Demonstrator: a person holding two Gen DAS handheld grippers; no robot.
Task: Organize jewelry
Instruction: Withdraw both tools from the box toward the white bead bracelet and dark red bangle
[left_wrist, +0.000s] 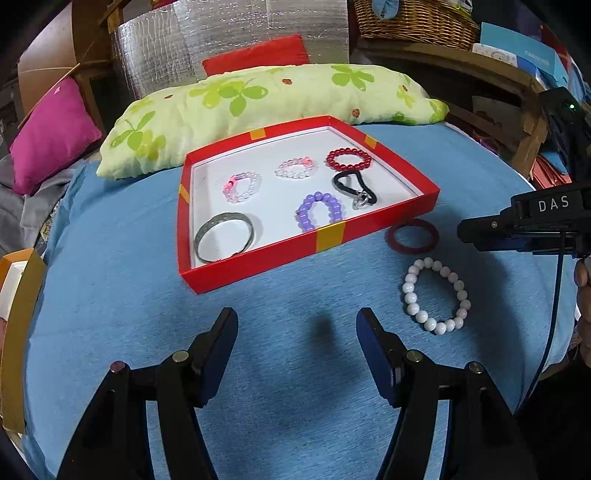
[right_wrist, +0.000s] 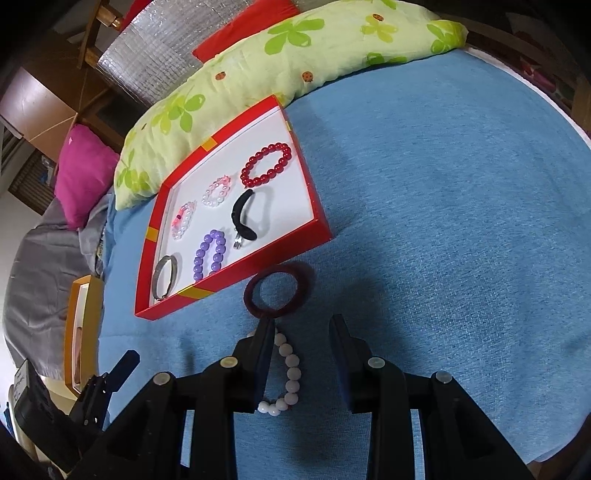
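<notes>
Left gripper (left_wrist: 297, 325): sitting nearest the camera, its two fingers spread wide and holding nothing, hanging over bare blue cloth.
Right gripper (right_wrist: 303, 325): its fingers are standing apart too, not squeezing anything; the white bead bracelet (right_wrist: 290, 369) is lying between them, close by the left finger.
Blue cloth (left_wrist: 110, 314): covering the whole bed, with the green pillow (left_wrist: 258, 96) lying along the far side.
Red box (left_wrist: 258, 264): sitting in the middle, just in front of the pillow, already holding six pieces.
Silver bangle (left_wrist: 225, 236): lying in the near left corner of the box.
Dark red ring bangle (right_wrist: 279, 295): waiting on the cloth, just beside the box's near right edge.
Step now: two pieces are waiting outside; the right gripper looks to be going for the white bracelet.
Next move: dropping lower, closing on the beads, then carrying them into a bare spot in the box.
</notes>
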